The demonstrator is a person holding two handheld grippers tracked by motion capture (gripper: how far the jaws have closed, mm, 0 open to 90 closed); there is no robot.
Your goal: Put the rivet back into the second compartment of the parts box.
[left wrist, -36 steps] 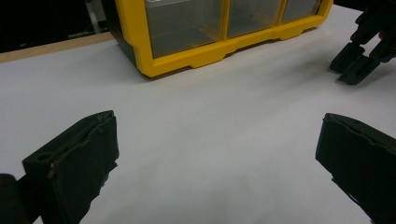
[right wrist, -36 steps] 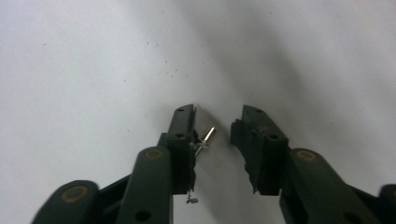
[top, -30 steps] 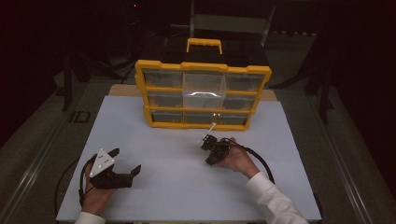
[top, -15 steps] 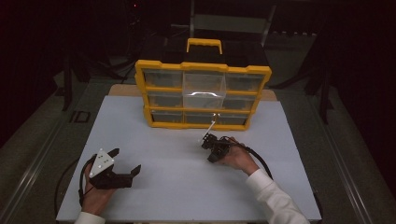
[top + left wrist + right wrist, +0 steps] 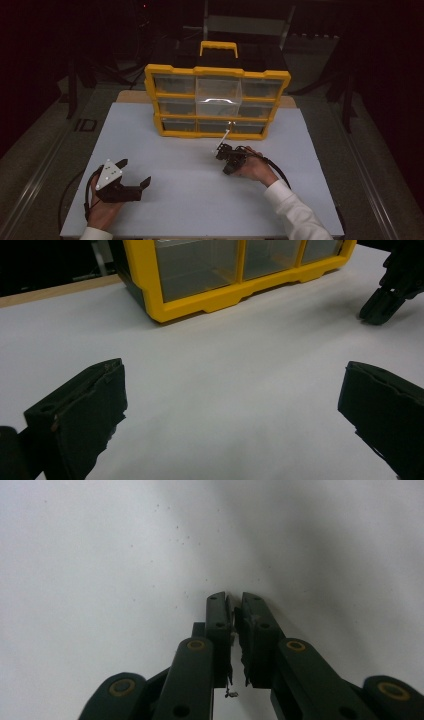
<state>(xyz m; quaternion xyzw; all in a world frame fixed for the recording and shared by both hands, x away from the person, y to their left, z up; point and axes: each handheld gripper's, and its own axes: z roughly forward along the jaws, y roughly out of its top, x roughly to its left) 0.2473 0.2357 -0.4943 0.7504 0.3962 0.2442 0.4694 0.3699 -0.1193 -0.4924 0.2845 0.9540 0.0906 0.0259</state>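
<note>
1. Tabletop (image 5: 165,130): white and bare across the near half; carries the box at its far middle.
2. Box (image 5: 217,72): yellow frame, clear drawers in three rows, handle (image 5: 218,46) on top. Stands upright with the drawer fronts facing the person. Looks shut all over, though glare on the middle column hides detail.
3. Left tool (image 5: 135,171): released, jaws wide apart with nothing between. Rests low at the near left, well apart from the box. In the left gripper view, looks across bare white toward the box's bottom corner.
4. Right tool (image 5: 227,170): near the box's bottom row, not touching it, tips angled down at the tabletop. Has just been closing and now sits clenched, leaving a thin slit between the pads in the right gripper view.
5. Speck (image 5: 230,693): a tiny dark curl low in that slit; too small to tell whether a held part or a fray of the pad.
6. Meaning for the work, as a judgement: reads as a pinch made just in front of the box, either on something very small or on nothing. If on nothing, calls for opening again before going for a drawer. Drawers untouched so far.
</note>
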